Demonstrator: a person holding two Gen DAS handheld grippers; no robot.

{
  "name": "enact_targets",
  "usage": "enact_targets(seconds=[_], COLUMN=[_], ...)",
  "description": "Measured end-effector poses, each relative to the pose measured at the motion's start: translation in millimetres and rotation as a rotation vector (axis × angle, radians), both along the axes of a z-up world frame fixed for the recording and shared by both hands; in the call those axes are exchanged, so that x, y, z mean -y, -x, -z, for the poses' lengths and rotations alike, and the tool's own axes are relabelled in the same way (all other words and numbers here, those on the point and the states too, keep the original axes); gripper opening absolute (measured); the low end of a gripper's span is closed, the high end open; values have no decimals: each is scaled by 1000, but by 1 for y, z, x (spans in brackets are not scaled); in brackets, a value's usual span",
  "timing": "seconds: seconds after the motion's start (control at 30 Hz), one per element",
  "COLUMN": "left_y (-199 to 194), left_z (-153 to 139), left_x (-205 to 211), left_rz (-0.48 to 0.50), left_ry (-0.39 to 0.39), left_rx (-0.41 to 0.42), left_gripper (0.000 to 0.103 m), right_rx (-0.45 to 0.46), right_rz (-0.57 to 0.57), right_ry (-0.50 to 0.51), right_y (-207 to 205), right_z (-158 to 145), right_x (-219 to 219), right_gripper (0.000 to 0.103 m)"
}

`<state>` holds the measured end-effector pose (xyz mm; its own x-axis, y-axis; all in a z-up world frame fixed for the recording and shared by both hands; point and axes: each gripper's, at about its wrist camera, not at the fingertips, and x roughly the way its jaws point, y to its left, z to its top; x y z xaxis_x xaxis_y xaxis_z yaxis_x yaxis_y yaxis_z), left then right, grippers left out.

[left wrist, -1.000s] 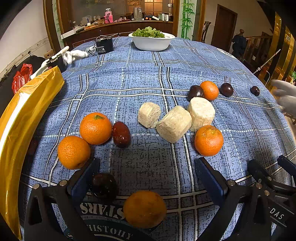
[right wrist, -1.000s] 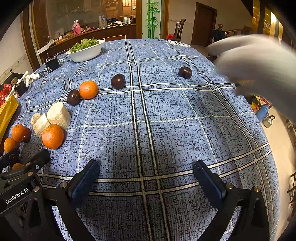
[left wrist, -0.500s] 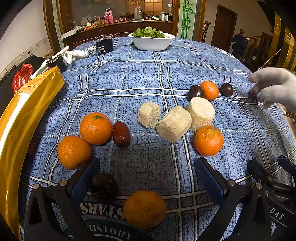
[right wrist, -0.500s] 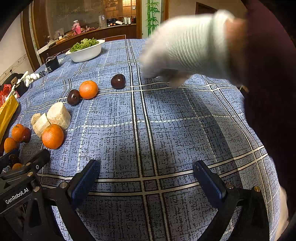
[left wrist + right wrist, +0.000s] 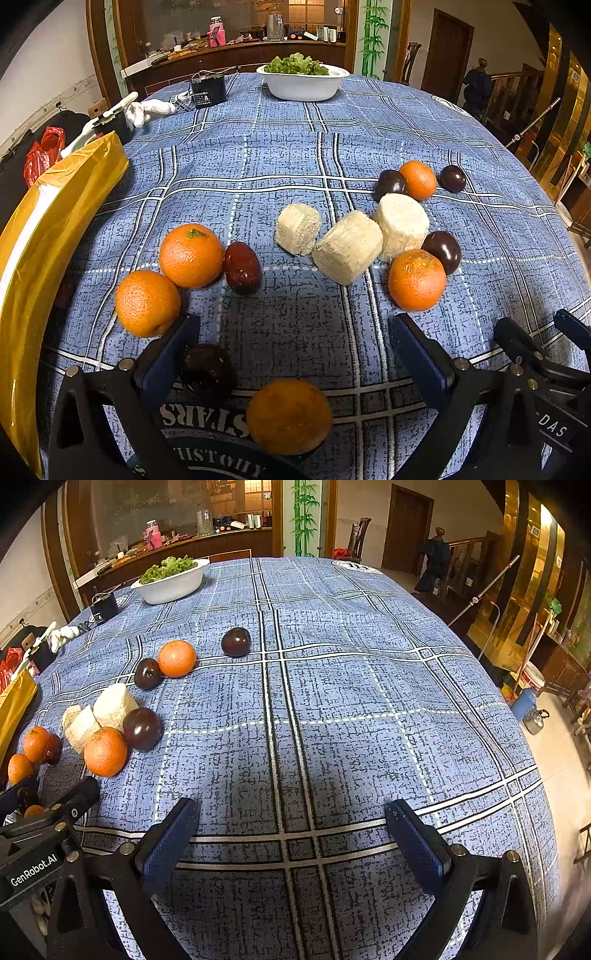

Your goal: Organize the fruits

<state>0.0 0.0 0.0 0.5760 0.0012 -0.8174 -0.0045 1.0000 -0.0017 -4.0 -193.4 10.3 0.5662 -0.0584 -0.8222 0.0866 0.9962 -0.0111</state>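
Observation:
Fruit lies scattered on a blue plaid tablecloth point(image 5: 280, 155). In the left wrist view there are several oranges, one near the right point(image 5: 416, 279) and one low between the fingers point(image 5: 289, 416), dark plums point(image 5: 442, 250), a red date point(image 5: 242, 266) and three pale cut chunks point(image 5: 347, 246). My left gripper point(image 5: 295, 343) is open above the nearest orange and a dark plum point(image 5: 207, 369). My right gripper point(image 5: 291, 830) is open and empty over bare cloth; in its view a plum point(image 5: 142, 729) lies against an orange point(image 5: 105, 751), and another plum point(image 5: 235, 641) lies farther back.
A white bowl of greens point(image 5: 303, 79) stands at the far edge, with a black box point(image 5: 208, 90) and a white glove point(image 5: 147, 110) to its left. A yellow package point(image 5: 40, 236) lies along the left side. The table edge drops off at the right point(image 5: 535, 775).
A gloved hand reached in, picked up the far right plum and set it beside the near right orange, then withdrew. Both grippers stayed still and open.

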Motion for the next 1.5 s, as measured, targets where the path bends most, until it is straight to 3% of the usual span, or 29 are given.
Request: enact_targets(seconds=[0.7, 1.0, 1.33, 1.5], left_y=[0, -2, 5, 36], left_z=[0, -1, -3, -23], left_x=[1, -2, -3, -19], left_rz=[-3, 62, 65, 72], left_ry=[0, -1, 3, 26], left_rx=[0, -41, -40, 62], left_gripper=[103, 103, 103, 97], right_rx=[0, 0, 1, 1], right_rz=[5, 5, 5, 5], right_ry=[-2, -2, -2, -2], right_y=[0, 1, 1, 1], right_z=[0, 0, 0, 0], right_x=[0, 0, 0, 0], right_gripper=[103, 103, 103, 103])
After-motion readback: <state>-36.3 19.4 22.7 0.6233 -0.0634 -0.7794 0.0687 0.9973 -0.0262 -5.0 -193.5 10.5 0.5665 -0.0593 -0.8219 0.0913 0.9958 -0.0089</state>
